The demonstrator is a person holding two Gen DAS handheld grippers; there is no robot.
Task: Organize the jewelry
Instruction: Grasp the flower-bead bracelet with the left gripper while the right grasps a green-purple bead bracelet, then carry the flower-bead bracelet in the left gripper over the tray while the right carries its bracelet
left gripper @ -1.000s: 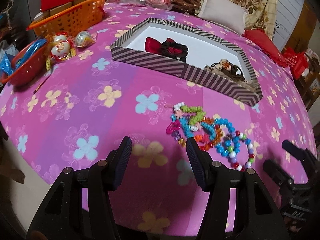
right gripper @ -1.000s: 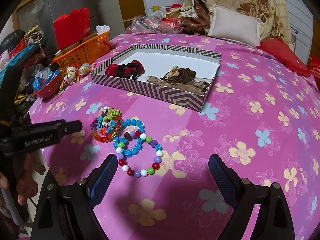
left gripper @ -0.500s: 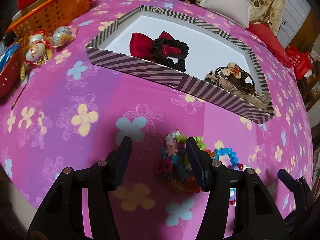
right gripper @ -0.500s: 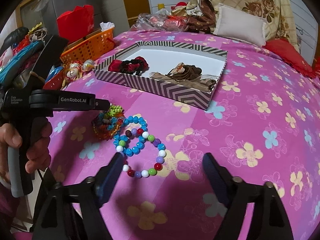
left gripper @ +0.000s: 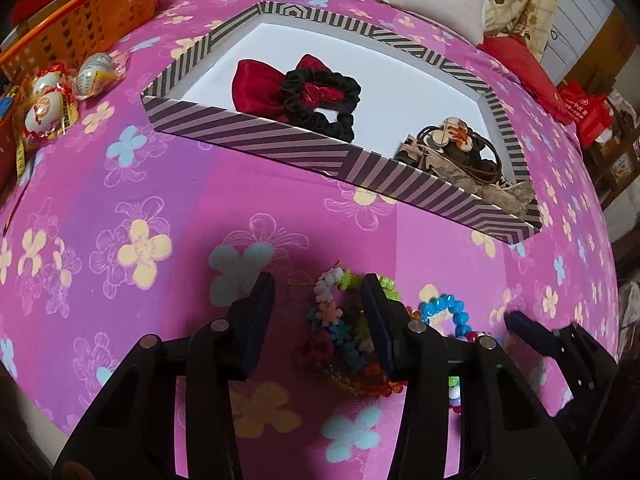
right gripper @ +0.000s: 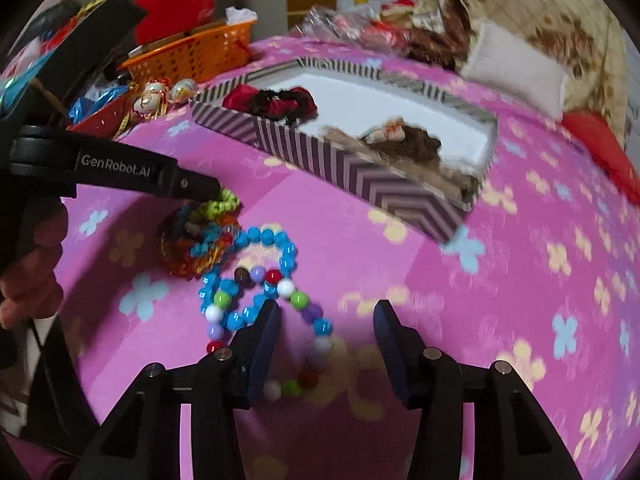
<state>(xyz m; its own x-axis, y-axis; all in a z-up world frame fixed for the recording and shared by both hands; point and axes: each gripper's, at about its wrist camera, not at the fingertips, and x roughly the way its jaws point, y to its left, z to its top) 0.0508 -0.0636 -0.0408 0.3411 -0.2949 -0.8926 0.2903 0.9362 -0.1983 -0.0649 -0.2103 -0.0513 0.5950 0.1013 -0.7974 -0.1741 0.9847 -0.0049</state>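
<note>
A heap of small colourful bead bracelets (left gripper: 336,328) lies on the pink flowered cloth. My left gripper (left gripper: 318,316) straddles it with closing jaws. The right pad touches the heap and the left pad stands off it. From the right wrist, the left gripper (right gripper: 192,186) hangs over that heap (right gripper: 200,236). A blue bead bracelet (right gripper: 276,240) and a multicoloured bead bracelet (right gripper: 296,300) lie beside it. My right gripper (right gripper: 326,332) is closing around the multicoloured bracelet's right strand, pads still clear of it. The right gripper's fingertip (left gripper: 532,332) shows in the left wrist view.
A striped box (left gripper: 280,140) with a white floor sits behind the beads. It holds a red bow with a black scrunchie (left gripper: 304,92) and brown hair ties (left gripper: 460,148). An orange basket (left gripper: 80,28) and wrapped eggs (left gripper: 52,104) stand at left, with pillows at the back.
Both grippers have come down and forward onto the beads and their jaws have narrowed. The left one now straddles the small heap. The right one is over the multicoloured bracelet.
</note>
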